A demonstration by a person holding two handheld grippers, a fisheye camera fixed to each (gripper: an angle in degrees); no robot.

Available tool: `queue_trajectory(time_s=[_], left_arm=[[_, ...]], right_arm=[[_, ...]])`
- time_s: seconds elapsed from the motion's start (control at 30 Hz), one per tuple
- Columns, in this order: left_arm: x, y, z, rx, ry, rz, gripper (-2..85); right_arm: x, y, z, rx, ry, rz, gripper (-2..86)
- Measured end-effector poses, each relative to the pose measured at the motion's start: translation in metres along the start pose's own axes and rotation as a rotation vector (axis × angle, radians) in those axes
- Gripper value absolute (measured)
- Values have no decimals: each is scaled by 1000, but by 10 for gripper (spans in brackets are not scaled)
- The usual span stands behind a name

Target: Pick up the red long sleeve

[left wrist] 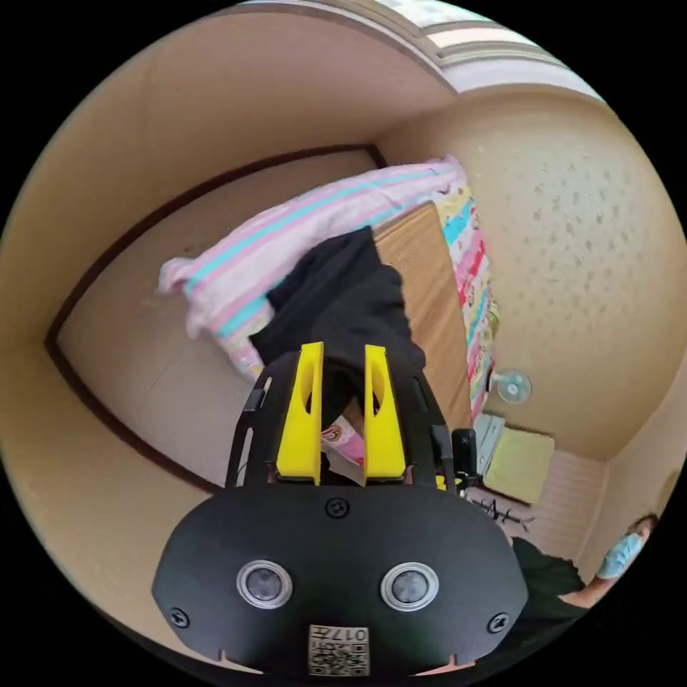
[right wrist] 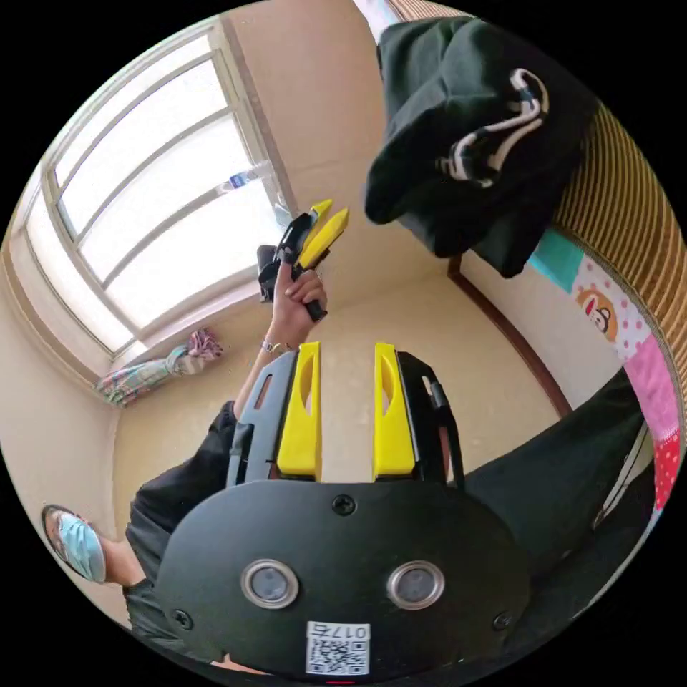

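- Holding left gripper [left wrist: 343,348] towards the black garment [left wrist: 336,300]; fingers spread, cloth seen through the gap, not clamped.
- Right gripper [right wrist: 345,347]: fingers spread, gripping nothing.
- Right gripper view: my hand [right wrist: 297,293] has the left gripper in the air, apart from the black garment, which lies on the woven mat [right wrist: 615,207].
- Red long sleeve: can't tell where it is.

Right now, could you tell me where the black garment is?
In the left gripper view, the black garment lies on the woven mat, beside the striped pillow, just beyond the left gripper, whose jaws stand apart.
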State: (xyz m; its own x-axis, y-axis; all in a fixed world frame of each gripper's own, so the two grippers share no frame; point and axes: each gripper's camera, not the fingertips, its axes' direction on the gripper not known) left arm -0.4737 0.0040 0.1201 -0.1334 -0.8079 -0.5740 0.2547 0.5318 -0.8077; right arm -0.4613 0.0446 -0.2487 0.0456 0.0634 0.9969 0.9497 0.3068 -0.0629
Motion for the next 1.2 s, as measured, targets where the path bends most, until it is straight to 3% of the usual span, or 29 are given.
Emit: queue_trajectory(time_s=[0.1,0.2,0.33,0.5,0.67,0.8,1.0,1.2], left_arm=[[-96,75,28,22,16,-221,95],[-148,152,70,-65,-80,-367,87],[-178,238,141,-190,-112,-518,83],[-152,271,225,-278,-69,-564,78],[-53,241,312,-356,-30,-351,67],[81,220,392,-504,-213,103,65],[214,284,468,-508,-459,674,66],[196,323,508,-419,-438,604,65]], right_arm=[[26,5,3,-32,69,43,97],[43,15,-54,46,85,69,96],[66,71,-184,318,227,197,89],[58,179,-298,668,357,385,69],[10,293,-330,1011,476,419,33],[10,345,-328,1146,484,534,25],[10,409,-336,1299,429,592,23],[-26,440,-378,1379,539,578,31]])
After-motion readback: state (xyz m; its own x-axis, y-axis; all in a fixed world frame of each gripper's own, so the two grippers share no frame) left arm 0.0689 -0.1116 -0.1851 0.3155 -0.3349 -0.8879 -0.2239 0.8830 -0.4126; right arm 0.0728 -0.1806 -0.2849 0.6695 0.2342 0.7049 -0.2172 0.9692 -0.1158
